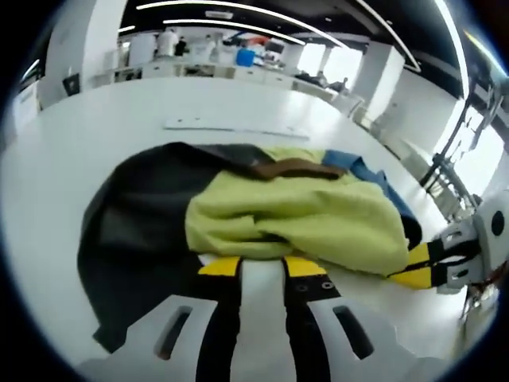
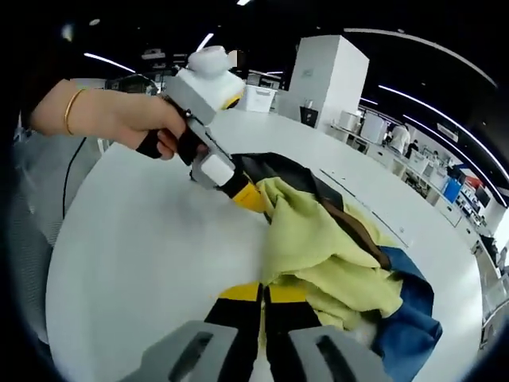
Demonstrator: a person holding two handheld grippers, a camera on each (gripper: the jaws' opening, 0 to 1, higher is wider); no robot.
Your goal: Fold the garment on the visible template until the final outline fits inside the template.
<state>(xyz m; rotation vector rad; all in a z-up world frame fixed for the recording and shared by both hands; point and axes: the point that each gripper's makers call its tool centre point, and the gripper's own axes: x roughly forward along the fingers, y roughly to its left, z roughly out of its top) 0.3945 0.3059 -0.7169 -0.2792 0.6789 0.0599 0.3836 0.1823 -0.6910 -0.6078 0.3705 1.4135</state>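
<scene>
Left gripper view: I see both grippers clamped on the garment [image 1: 294, 219], crumpled on the white table [image 1: 95, 135].
Left gripper [image 1: 262, 267] and right gripper [image 1: 417, 267] pinch its near yellow-green edge; black, brown and blue panels bunch behind.

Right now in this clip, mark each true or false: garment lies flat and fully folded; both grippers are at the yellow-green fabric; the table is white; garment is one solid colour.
1. The garment lies flat and fully folded: false, it is bunched in a heap.
2. The left gripper and right gripper both meet the yellow-green fabric: true.
3. The table is white: true.
4. The garment is one solid colour: false, it shows yellow-green, dark, brown and blue parts.
</scene>
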